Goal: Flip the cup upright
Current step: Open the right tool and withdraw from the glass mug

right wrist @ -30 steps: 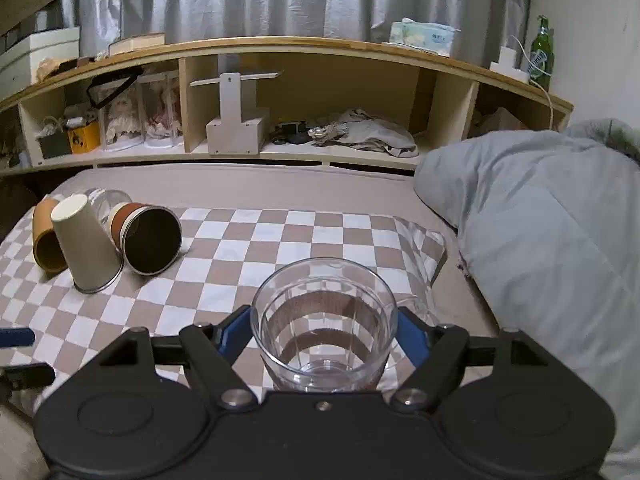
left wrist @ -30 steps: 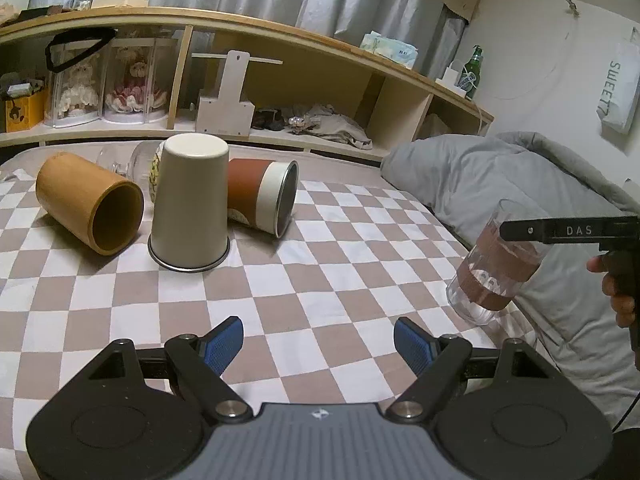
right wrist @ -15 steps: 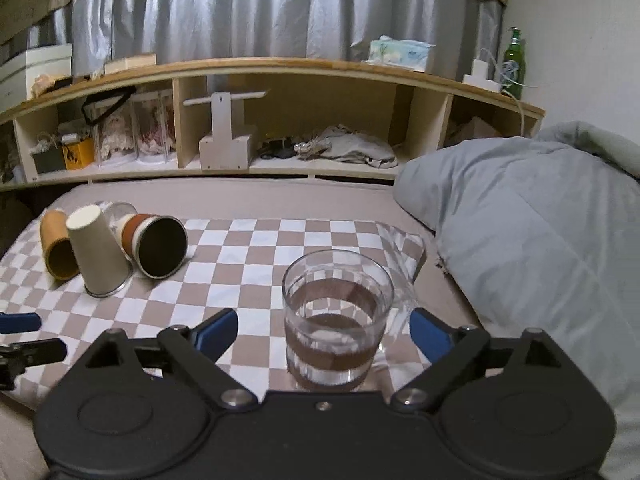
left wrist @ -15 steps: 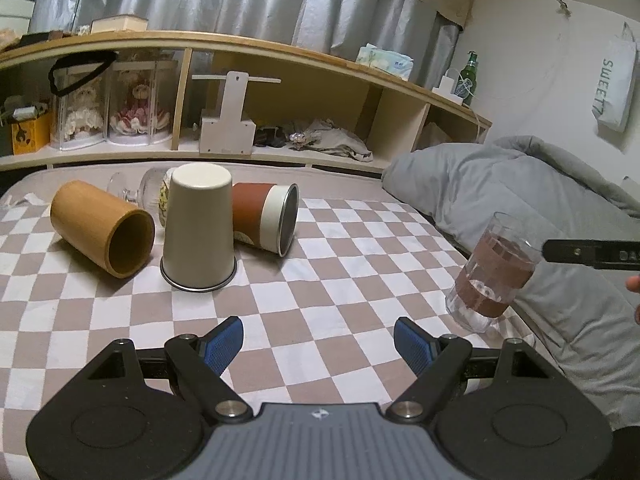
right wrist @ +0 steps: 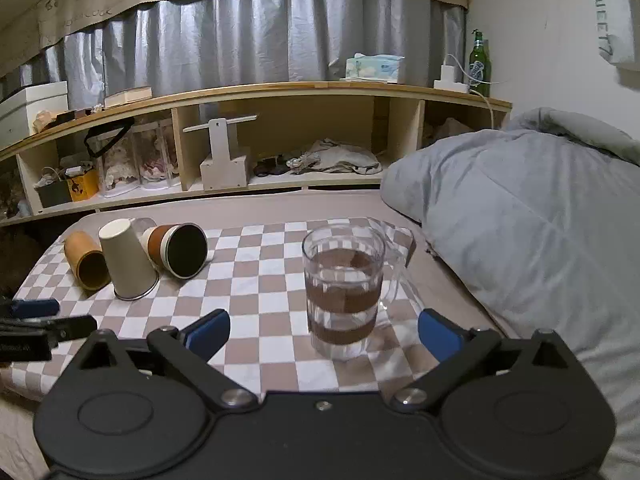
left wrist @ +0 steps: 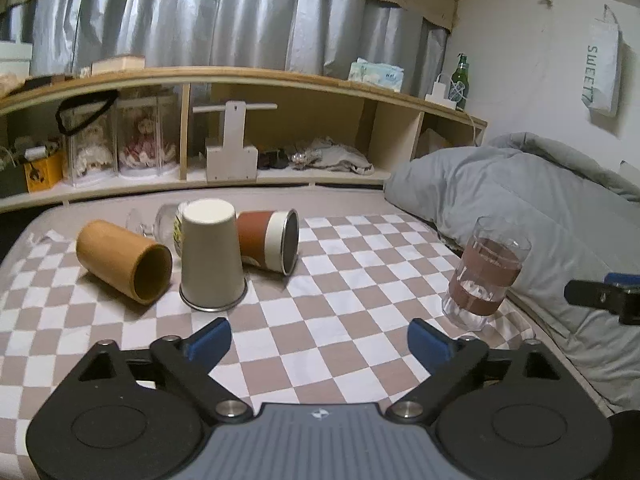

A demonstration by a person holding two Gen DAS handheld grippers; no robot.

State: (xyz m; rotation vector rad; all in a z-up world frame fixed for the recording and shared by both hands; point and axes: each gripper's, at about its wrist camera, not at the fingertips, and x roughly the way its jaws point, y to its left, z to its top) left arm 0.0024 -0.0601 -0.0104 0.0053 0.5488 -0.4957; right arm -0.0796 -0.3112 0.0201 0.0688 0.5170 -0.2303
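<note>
A clear glass cup (right wrist: 343, 294) stands upright on the checkered cloth (right wrist: 256, 280), near its right edge; it also shows in the left wrist view (left wrist: 486, 274). My right gripper (right wrist: 323, 330) is open and empty, just behind the glass, not touching it. My left gripper (left wrist: 319, 343) is open and empty over the cloth's front. A cream cup (left wrist: 211, 256) stands upside down. An orange-tan cup (left wrist: 124, 260) and a red-and-white cup (left wrist: 270, 240) lie on their sides beside it. A clear glass (left wrist: 160, 222) lies behind them.
A grey duvet (right wrist: 520, 240) rises along the right of the cloth. A wooden shelf unit (right wrist: 280, 152) with dolls, a wooden stand and rags runs along the back. The right gripper's finger (left wrist: 600, 294) shows at the right edge of the left wrist view.
My right gripper opened, let go of the clear glass and drew back from it. The glass now stands upright on the cloth. My left gripper pulled back a little.
</note>
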